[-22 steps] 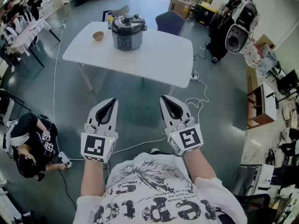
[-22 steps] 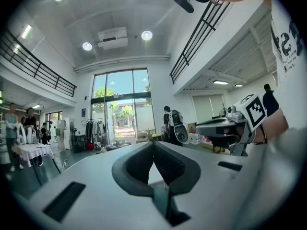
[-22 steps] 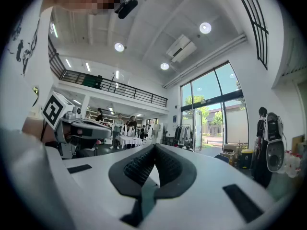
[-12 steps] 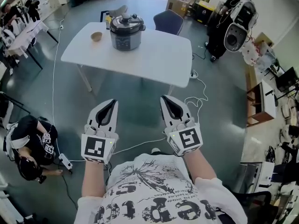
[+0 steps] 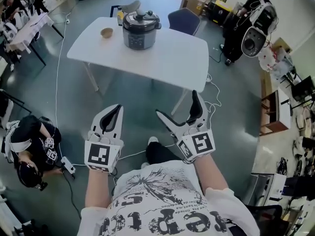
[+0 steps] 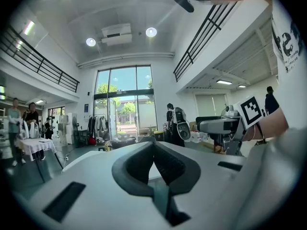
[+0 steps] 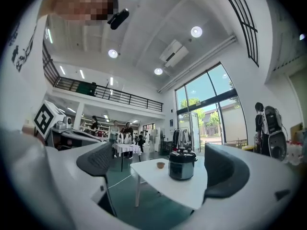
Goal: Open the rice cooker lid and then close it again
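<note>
A white rectangular table [image 5: 167, 58] stands on the grey floor [image 5: 140, 100]. Near its far edge sits a dark grey and silver rice cooker [image 5: 141, 29], lid down. A small tan bowl [image 5: 106, 32] lies to the cooker's left, apart from it. A dark blue chair [image 5: 184, 21] stands behind the table.

In the foreground, well short of the table, the left gripper [image 5: 116, 108] has its jaws together. The right gripper [image 5: 177, 104] has its jaws spread wide, with nothing between them. A person in dark clothing [image 5: 29, 151] crouches at lower left.
</note>
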Demonstrator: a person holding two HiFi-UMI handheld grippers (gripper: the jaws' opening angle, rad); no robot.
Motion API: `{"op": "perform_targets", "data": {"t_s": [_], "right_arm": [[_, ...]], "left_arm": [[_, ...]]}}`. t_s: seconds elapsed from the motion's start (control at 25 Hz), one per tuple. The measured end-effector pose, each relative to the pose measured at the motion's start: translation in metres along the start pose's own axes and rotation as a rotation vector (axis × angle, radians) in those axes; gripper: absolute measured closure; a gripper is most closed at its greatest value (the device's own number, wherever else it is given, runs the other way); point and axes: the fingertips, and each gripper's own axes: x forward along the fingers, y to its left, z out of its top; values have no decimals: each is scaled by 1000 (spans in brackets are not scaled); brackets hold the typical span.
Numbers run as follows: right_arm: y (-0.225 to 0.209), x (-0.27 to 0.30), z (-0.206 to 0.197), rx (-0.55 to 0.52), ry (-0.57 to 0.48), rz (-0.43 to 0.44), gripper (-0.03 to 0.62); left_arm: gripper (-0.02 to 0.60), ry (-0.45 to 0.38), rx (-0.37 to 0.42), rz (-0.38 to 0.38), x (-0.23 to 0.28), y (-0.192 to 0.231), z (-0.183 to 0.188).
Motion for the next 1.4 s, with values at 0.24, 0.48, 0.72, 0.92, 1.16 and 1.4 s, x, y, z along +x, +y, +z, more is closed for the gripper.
{"op": "perform_targets", "data": {"t_s": [0.24,0.48,0.72,0.92,1.16,1.4], "right_arm": [[-19,67,-32,19,48,11,-4],[-54,172,-60,61,60,35,-4],[-142,322,-76,62,105,29,-4],[-189,442,-76,61,114,-16,-4],[-216,525,-96,72,168,-31,-4],[-219,579,-113,72,233,-57,-4]], "left_arm": [[569,9,-8,48,35,42,-18],[569,23,-25,127,96,118,-35],[569,42,-42,143,235,215,-27],[569,32,-33,148,326,316,-10],[569,22,-28,128,391,373,-8],[569,16,-7,48,435,417,-6]]}}
